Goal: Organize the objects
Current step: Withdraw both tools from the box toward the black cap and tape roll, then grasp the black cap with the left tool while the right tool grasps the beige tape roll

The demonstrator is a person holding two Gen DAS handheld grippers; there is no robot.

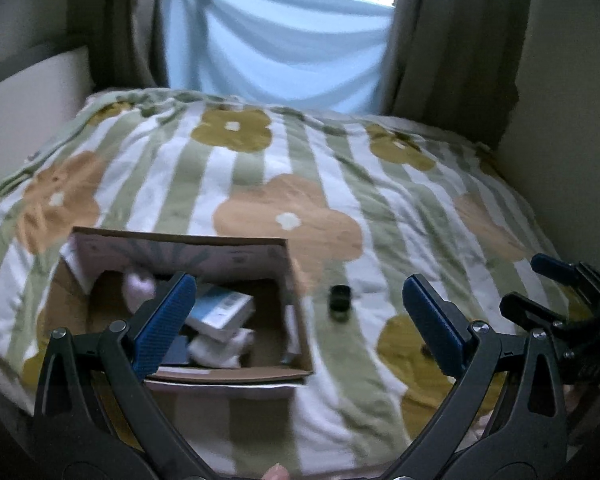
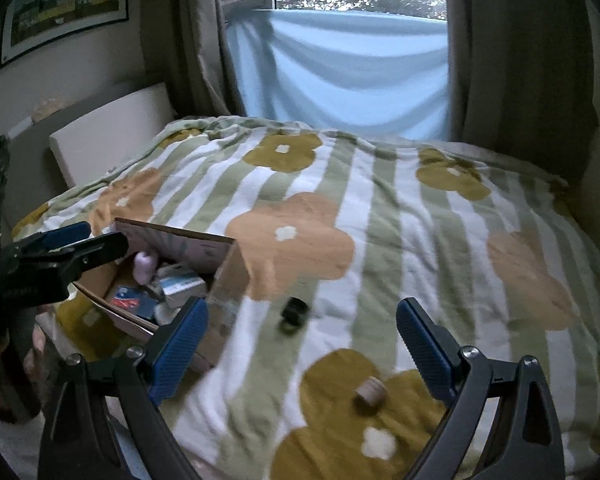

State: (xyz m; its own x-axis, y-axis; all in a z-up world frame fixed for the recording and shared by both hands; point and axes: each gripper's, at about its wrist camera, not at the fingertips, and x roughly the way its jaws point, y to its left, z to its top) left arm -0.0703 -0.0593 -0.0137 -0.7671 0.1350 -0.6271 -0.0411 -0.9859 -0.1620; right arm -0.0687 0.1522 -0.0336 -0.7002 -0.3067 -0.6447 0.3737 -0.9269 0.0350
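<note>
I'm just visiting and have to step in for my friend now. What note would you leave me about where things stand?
Left gripper: open, empty, over the cardboard box.
Right gripper: open, empty, above the bedspread.
Done: the box on the bed already holds a pale pink item, a blue-and-white carton and other pieces.
Left: a small black object lies beside the box, and a small tan cylinder lies nearer you. Both likely go in the box.

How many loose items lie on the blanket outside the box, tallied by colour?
Black: 1, the small black object just right of the cardboard box.
Beige: 1, the small beige cylinder nearer the right gripper.
Total: 2.
</note>
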